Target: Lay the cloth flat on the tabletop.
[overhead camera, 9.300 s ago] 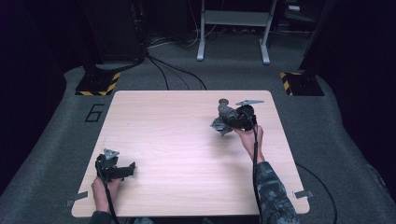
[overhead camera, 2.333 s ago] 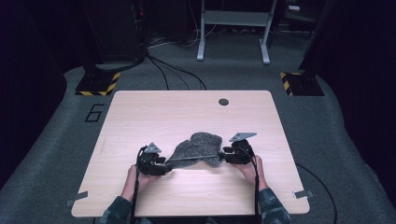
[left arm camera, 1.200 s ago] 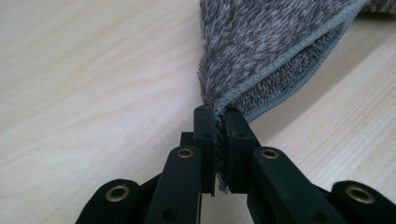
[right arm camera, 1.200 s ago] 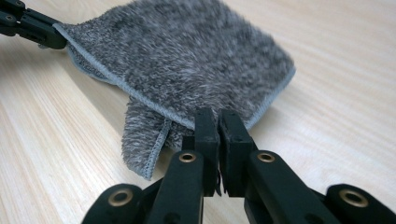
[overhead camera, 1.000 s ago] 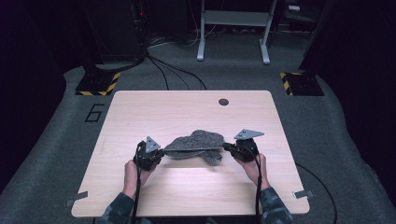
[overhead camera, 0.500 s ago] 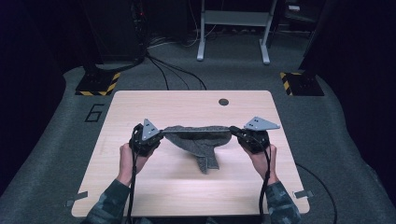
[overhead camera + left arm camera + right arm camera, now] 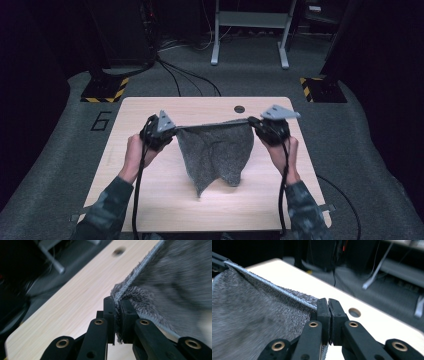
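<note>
Between the two hands, each hand-held gripper is pinching a top corner of the towel (image 7: 216,152): the left hand-held gripper (image 7: 117,315) is clamping down on the hem, though its jaws have just been easing open a touch, and the right hand-held gripper (image 7: 328,315) is squeezing fully shut on the other corner. That top edge is stretching taut while the rest is hanging limp above the bench (image 7: 150,200), its lowest tip near or touching the wood, hard to say. It's looking light, soft and floppy, so I'd say corners and hems are giving the safest hold. Both gripper views are blurring the far cloth, and the towel's back side is staying hidden.
</note>
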{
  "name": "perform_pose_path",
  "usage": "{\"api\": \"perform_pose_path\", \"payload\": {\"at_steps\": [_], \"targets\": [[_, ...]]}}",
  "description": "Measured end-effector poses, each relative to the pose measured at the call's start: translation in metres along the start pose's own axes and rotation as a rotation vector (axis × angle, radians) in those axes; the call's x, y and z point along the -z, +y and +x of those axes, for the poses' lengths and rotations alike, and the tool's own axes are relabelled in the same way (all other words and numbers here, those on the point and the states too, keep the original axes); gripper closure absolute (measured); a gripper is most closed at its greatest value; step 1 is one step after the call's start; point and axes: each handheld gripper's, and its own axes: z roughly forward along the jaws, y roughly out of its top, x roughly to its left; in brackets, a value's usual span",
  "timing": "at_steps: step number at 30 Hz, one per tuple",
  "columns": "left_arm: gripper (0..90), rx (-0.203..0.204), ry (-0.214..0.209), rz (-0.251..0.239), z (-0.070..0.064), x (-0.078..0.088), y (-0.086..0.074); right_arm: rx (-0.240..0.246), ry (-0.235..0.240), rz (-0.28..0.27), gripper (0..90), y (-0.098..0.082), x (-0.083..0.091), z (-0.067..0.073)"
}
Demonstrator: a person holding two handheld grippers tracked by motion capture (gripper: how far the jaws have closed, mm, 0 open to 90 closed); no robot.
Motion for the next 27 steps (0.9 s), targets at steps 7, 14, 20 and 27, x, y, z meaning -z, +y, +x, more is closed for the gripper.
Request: {"api": "perform_pose_path", "payload": {"at_steps": [7, 14, 20, 27], "targets": [[32.2, 0.25, 0.032, 0.157, 0.03, -0.068, -0.022, -0.16, -0.06, 0.183, 53.3, -0.019, -0.082, -0.025], [23.7, 0.28, -0.017, 0.133, 0.006, -0.055, -0.055, -0.211, -0.017, 0.224, 47.9, -0.061, -0.057, -0.029], [22.6, 0.303, -0.073, 0.139, -0.021, -0.058, -0.077, -0.263, 0.007, 0.284, 46.5, -0.102, -0.044, -0.022], [21.6, 0.324, -0.116, 0.146, -0.039, -0.06, -0.091, -0.288, 0.013, 0.332, 43.1, -0.129, -0.04, -0.005]]}}
